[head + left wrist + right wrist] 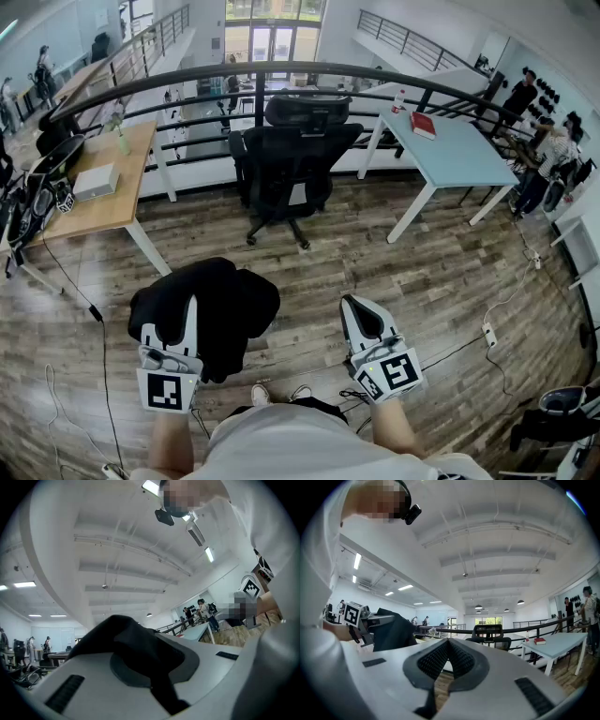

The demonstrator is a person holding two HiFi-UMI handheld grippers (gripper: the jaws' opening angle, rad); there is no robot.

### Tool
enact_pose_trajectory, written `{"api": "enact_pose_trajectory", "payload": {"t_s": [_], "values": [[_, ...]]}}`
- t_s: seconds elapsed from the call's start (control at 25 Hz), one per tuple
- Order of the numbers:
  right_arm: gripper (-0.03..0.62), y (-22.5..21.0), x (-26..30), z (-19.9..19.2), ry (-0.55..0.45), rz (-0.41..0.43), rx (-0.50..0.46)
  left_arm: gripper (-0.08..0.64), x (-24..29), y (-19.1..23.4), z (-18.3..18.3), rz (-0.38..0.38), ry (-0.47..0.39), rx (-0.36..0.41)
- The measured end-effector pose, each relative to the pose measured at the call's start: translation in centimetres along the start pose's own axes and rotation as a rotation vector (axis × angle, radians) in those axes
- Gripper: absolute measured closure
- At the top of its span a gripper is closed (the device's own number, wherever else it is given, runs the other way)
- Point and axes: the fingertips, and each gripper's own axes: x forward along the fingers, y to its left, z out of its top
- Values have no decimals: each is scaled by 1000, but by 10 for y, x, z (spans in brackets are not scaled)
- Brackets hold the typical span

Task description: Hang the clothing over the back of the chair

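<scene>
A black garment (225,300) hangs bunched in front of me at lower left, and my left gripper (192,305) is shut on its near edge. In the left gripper view the dark cloth (131,641) fills the space between the white jaws and spills over their tips. My right gripper (349,302) floats level to the right of the garment, apart from it, shut with nothing in it; its ribbed pads (436,660) meet at the tip. The black office chair (292,155) stands farther ahead by the railing, its back toward me, also in the right gripper view as the chair (490,634).
A curved black railing (281,70) runs behind the chair. A wooden desk (103,202) stands at left, a light blue table (459,155) with a red book (422,125) at right. A power strip (487,335) and cables lie on the wood floor. People (553,150) stand far right.
</scene>
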Motion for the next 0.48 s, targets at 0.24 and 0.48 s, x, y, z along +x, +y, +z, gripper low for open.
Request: {"api": "enact_pose_trajectory", "payload": {"t_s": [0.24,0.48], "values": [[575,-7,-6,0,-18,3,41,517,0,-8,-2,2,21,-19],[575,-34,-23,-5,-16,22,67,517,16,-29,1,8,23,-32]]}}
